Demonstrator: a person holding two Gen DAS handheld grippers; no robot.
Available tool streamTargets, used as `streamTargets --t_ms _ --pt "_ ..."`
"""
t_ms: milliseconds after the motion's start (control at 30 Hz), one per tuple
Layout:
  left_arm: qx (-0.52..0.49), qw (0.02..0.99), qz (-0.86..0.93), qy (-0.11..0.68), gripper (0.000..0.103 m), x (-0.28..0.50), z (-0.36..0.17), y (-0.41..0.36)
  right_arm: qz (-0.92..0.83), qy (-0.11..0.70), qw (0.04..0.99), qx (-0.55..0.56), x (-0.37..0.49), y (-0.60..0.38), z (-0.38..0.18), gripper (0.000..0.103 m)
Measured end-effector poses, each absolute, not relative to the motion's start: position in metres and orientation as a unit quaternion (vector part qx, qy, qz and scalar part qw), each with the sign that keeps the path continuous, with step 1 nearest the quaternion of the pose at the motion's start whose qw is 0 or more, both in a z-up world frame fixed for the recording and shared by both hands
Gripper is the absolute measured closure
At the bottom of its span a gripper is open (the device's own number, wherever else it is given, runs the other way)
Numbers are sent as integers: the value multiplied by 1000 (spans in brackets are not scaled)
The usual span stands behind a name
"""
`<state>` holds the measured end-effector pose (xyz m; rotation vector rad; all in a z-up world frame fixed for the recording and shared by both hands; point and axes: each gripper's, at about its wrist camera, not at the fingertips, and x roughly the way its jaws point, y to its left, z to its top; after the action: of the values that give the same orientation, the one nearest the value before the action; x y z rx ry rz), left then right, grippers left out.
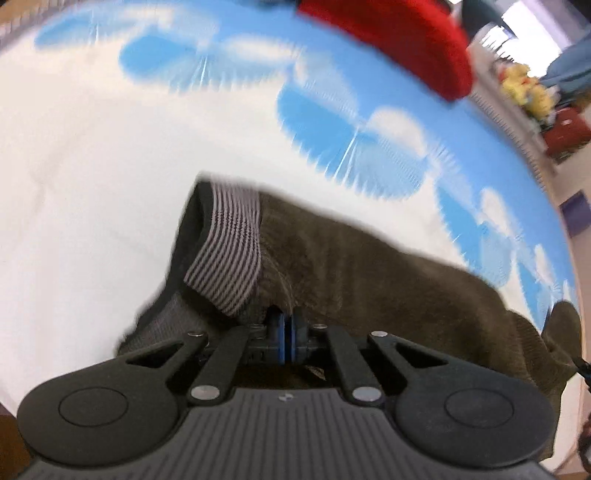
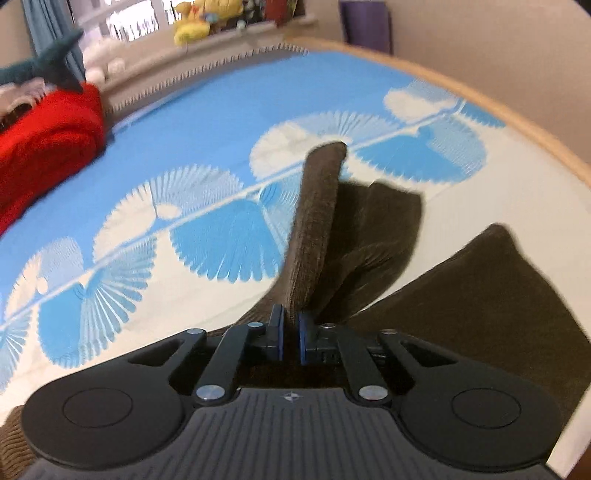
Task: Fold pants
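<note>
Dark brown corduroy pants [image 1: 369, 273] lie on a bed with a blue and white fan-patterned sheet [image 1: 369, 74]. Their striped grey waistband [image 1: 225, 258] shows upper left of my left gripper [image 1: 286, 326], which is shut on the cloth just below that band. In the right wrist view, my right gripper [image 2: 291, 328] is shut on a raised fold of the pants [image 2: 317, 221]. One leg stands up in a ridge from the jaws, and another part [image 2: 491, 291] spreads flat to the right.
A red cushion [image 2: 44, 147] lies at the sheet's far left, with a dark plush toy [image 2: 55, 66] above it. A sill with yellow plush toys [image 2: 207, 14] runs behind the bed. A wooden bed edge [image 2: 498, 107] curves along the right.
</note>
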<state>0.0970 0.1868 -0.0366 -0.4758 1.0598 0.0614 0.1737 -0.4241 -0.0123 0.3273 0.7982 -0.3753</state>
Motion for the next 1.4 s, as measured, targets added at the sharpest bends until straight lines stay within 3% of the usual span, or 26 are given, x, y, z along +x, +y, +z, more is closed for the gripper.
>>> streamTargets --t_ms 167,300,367,467,567,633,800,1000,1333,1400 --pt "-209 862 47 459 100 67 -15 204 -171 412 881 157 118 -439 -4 97" --pt "-193 838 67 506 100 65 -31 217 -159 546 804 174 83 -454 -44 97" --pt "-204 815 60 540 100 70 -45 221 -140 566 790 189 74 -461 -54 95" --pt "-233 801 67 547 97 74 -51 231 -142 514 814 229 64 -484 -41 89" --pt "-284 789 75 540 85 77 -55 239 -196 440 838 257 52 -516 -24 78" --pt "-305 781 82 539 82 79 -60 241 -228 406 831 303 45 -541 -23 78" --pt "-318 767 105 547 82 88 -69 242 -312 374 782 389 38 -591 -47 76" --pt "-293 773 105 552 77 98 -72 231 -307 372 747 458 46 -618 -85 63" --pt "-251 786 104 555 74 102 -70 217 -282 381 779 411 78 -615 -93 60" --pt "-250 786 105 555 74 102 -70 216 -271 383 788 397 84 -609 -90 70"
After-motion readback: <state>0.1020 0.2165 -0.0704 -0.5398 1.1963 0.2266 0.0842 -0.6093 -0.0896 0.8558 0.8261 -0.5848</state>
